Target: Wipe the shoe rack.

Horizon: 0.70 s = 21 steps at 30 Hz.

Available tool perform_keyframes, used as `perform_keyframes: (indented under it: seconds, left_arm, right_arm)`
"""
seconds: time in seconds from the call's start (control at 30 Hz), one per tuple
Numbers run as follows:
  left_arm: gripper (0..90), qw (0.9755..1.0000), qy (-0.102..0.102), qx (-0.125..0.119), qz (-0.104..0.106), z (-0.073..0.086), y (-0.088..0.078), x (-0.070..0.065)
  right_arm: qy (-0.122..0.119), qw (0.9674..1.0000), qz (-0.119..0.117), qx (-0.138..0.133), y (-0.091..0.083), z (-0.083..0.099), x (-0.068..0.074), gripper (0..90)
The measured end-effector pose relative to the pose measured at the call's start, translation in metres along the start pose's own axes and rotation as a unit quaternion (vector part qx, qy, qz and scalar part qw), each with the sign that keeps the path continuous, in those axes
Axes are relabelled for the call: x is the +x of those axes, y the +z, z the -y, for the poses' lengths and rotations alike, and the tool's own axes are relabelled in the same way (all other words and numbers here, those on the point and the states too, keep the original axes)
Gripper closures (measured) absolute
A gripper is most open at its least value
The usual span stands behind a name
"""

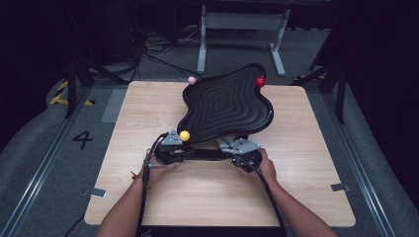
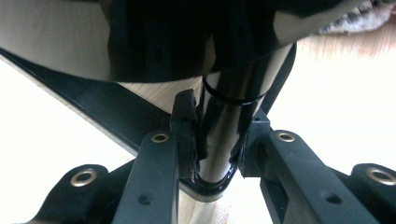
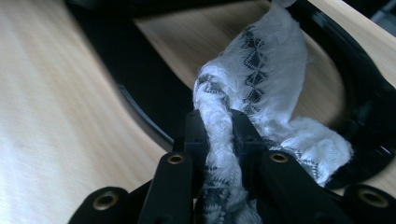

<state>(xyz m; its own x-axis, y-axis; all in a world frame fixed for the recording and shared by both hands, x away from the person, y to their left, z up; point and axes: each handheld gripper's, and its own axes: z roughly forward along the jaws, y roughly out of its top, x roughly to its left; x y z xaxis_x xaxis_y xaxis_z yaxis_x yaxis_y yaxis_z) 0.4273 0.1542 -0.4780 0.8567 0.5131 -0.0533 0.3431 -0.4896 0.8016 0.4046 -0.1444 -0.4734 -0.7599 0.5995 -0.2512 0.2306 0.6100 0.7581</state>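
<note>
The work looks to be midway: the black wavy tray point(image 1: 227, 106), in the centre of the high view, is tipped up off the wooden table point(image 1: 148, 197) on its stand, and the white patterned cloth point(image 3: 261, 93) lies against the glossy black base ring point(image 3: 369, 116) at the right of the right gripper view, so wiping under the tray seems in hand, with how much is left unclear. The left gripper point(image 2: 217, 154), low in its own view, has its jaws pressed on the tray's black post point(image 2: 229, 116). The right gripper point(image 3: 219, 135) pinches the cloth. Both forearms enter from the bottom edge of the high view, hands low and close together under the tray's near edge.
</note>
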Motion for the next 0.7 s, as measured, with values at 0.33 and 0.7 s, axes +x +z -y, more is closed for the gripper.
perform_keyframes:
  seconds: [0.33, 0.7]
  left_arm:
    - [73.7, 1.0, 0.0, 0.0, -0.001, 0.0, 0.0, 0.0]
    - [73.7, 1.0, 0.001, 0.0, -0.004, 0.0, 0.0, -0.001]
  right_arm:
    - [0.032, 0.9991, 0.028, 0.0, -0.018, 0.013, -0.025, 81.5]
    - [0.023, 0.9962, -0.013, -0.083, -0.066, 0.008, -0.004, 81.8]
